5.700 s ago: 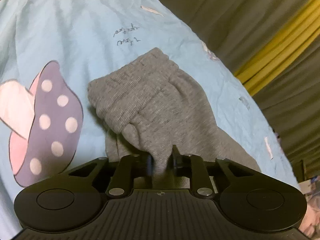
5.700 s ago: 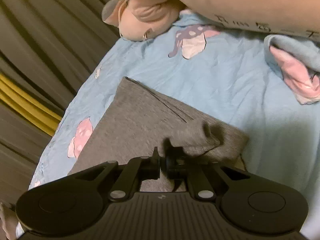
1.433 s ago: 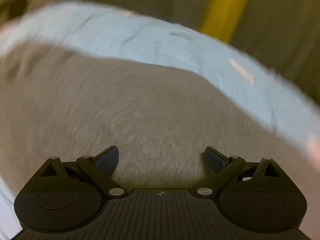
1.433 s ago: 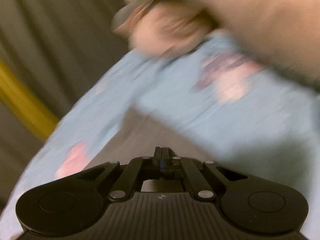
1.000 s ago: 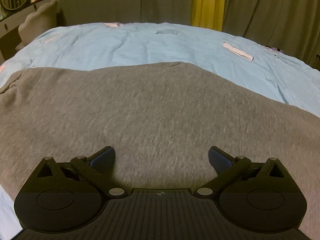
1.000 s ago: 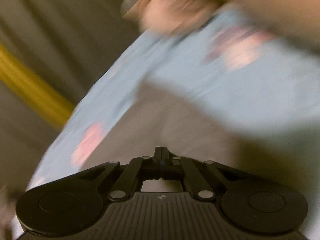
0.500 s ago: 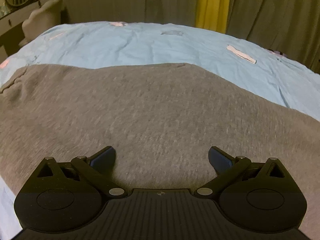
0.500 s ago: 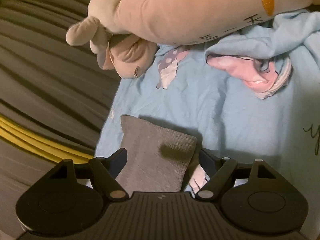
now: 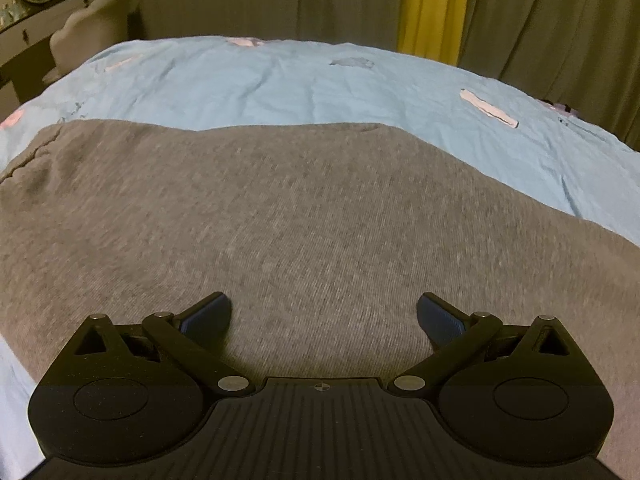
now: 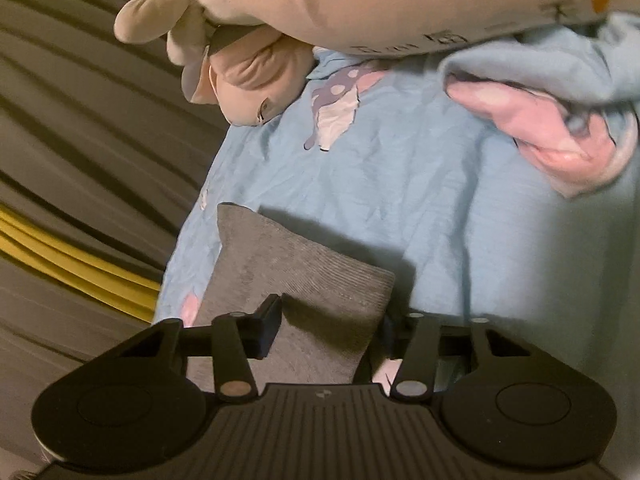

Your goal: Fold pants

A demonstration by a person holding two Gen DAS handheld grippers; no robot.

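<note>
Right wrist view: grey ribbed pants (image 10: 304,280) lie folded between closing right gripper (image 10: 328,326) fingers; left gripper (image 9: 324,320) spread wide.

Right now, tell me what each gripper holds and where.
Left gripper: open, nothing held. Right gripper has just been closing around the folded pants' near end; a firm hold cannot be told.

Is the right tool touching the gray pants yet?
Cannot tell. In the right wrist view, the right tool has been closing around the gray pants, but pad contact isn't clear.
</note>
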